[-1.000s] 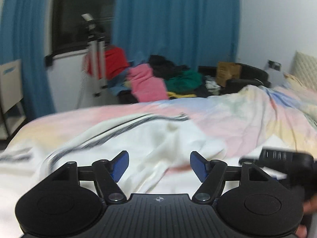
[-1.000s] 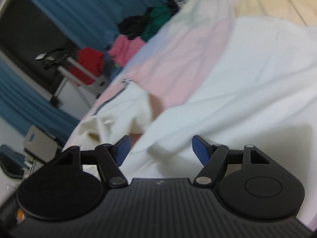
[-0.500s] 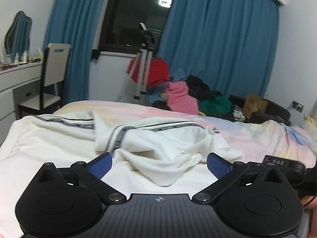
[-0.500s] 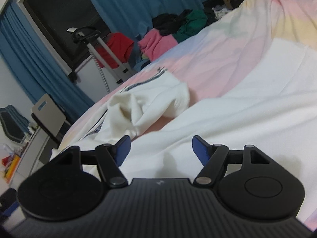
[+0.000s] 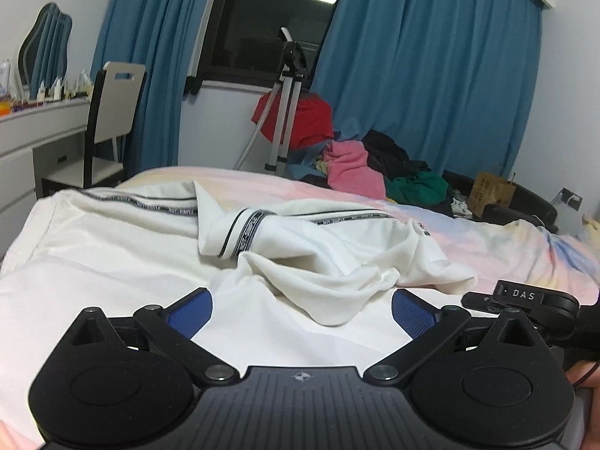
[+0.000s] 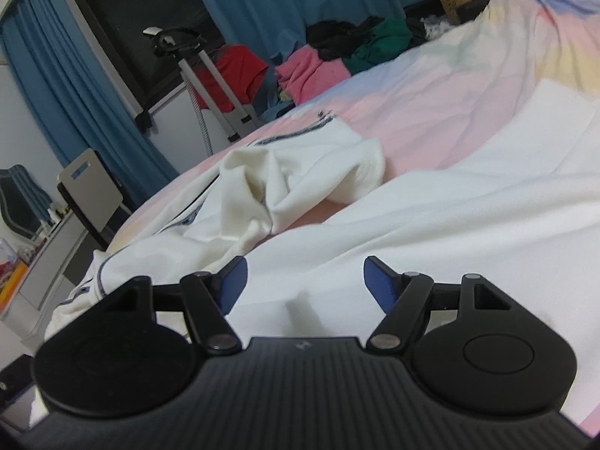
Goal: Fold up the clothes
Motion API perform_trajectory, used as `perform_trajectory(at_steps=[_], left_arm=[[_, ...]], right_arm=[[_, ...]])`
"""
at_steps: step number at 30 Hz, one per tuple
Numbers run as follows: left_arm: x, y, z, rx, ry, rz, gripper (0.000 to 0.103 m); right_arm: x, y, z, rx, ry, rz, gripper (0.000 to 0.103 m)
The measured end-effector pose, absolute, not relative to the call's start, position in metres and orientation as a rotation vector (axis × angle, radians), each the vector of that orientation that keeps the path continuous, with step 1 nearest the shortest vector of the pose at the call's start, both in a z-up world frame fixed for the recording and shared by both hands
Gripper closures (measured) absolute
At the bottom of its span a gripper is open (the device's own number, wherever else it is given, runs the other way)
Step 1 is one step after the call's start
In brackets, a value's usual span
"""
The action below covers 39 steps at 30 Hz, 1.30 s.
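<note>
A white garment with black lettered trim [image 5: 285, 247] lies rumpled across the pastel bedspread [image 5: 525, 247]. My left gripper [image 5: 302, 313] hovers just above its near part, jaws wide open, nothing between the blue pads [image 5: 189, 313]. In the right wrist view the same white garment [image 6: 300, 176] bunches ahead and left, with a flat white stretch [image 6: 468, 225] under my right gripper [image 6: 302, 281], which is open and empty. Part of the right gripper's black body [image 5: 525, 300] shows at the right edge of the left wrist view.
A pile of coloured clothes [image 5: 360, 165] and a red garment [image 5: 300, 120] by a tripod [image 5: 285, 112] sit beyond the bed. A chair [image 5: 108, 120] and white dresser [image 5: 33, 138] stand at the left. Blue curtains [image 5: 431, 67] frame a dark window. A brown box [image 5: 491, 195] sits far right.
The left gripper's jaws have spread wider and its view has swung left, bringing the chair and dresser into sight. The right gripper's view has rolled more level; its jaws stand as before.
</note>
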State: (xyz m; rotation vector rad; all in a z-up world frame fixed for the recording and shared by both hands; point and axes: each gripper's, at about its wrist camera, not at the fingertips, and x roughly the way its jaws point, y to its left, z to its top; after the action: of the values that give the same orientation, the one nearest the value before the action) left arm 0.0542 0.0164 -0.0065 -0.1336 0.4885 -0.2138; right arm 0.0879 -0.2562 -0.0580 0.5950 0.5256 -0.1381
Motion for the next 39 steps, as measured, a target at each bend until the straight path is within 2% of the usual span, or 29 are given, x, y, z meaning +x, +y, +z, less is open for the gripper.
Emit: perform_trajectory(at_steps=[9,20,25,27,28,29,32,36,39], left_arm=[[0.065,0.017,-0.020,-0.162,0.539,-0.172,0.000],[0.094,0.033,-0.048,-0.258,0.605,-0.134,0.000],[0.108,0.041,-0.059,-0.273,0.601,-0.106,0.000],[0.112,0.043,-0.061,-0.268,0.583,-0.099,0.000],[0.115,0.044,-0.063,-0.267,0.581,-0.099,0.000],[0.118,0.044,-0.065,-0.270,0.582,-0.102,0.000],[0.125,0.046,-0.069,-0.288,0.584,-0.107,0.000],[0.126,0.047,-0.069,-0.293,0.574,-0.114,0.000],[0.126,0.046,-0.069,-0.290,0.577,-0.124,0.000]], right_arm=[[0.097,-0.268,-0.062,0.771,0.539,-0.052,0.031],[0.202,-0.310,-0.102,1.155,0.584,-0.099,0.032],[0.248,-0.329,-0.113,1.263,0.507,-0.230,0.033],[0.265,-0.332,-0.102,1.217,0.499,-0.289,0.054],[0.276,-0.332,-0.090,1.135,0.514,-0.325,0.079],[0.288,-0.332,-0.075,1.040,0.542,-0.352,0.095],[0.317,-0.343,-0.019,0.846,0.528,-0.385,0.095],[0.311,-0.368,0.078,0.633,0.234,-0.397,0.095],[0.288,-0.407,0.091,0.572,0.165,-0.495,0.095]])
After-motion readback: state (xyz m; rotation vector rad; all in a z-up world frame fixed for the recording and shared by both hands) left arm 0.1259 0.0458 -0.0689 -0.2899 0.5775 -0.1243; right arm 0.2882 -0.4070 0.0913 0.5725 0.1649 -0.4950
